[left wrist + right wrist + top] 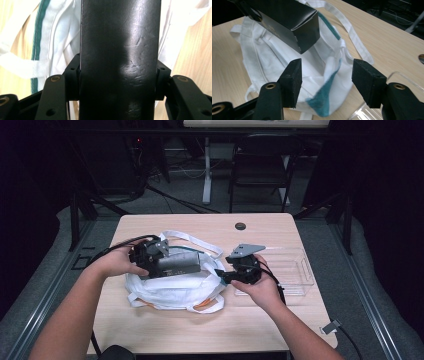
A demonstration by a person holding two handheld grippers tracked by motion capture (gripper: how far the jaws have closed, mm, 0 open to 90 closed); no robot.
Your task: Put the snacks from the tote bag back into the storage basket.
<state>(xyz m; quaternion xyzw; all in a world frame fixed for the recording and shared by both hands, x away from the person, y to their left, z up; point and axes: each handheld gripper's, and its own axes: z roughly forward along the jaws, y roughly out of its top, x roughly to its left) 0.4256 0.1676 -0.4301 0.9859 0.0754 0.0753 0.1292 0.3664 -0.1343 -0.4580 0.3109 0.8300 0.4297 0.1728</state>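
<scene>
While the black box [181,264] is clamped in the left gripper [165,262] above the white bag [172,290], the right gripper [223,276], spread and empty, is held just right; snagged fabric could be dragged up.

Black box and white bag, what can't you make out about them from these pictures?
- Black box: left gripper view, both ends cut off by the frame's top and bottom edges.
- Box print: right gripper view, too dark and small to read.
- White bag: high view, the box and left gripper cover its opening, so any contents are hidden.
- Clear tray: the right gripper and hand hide its near corner.
</scene>
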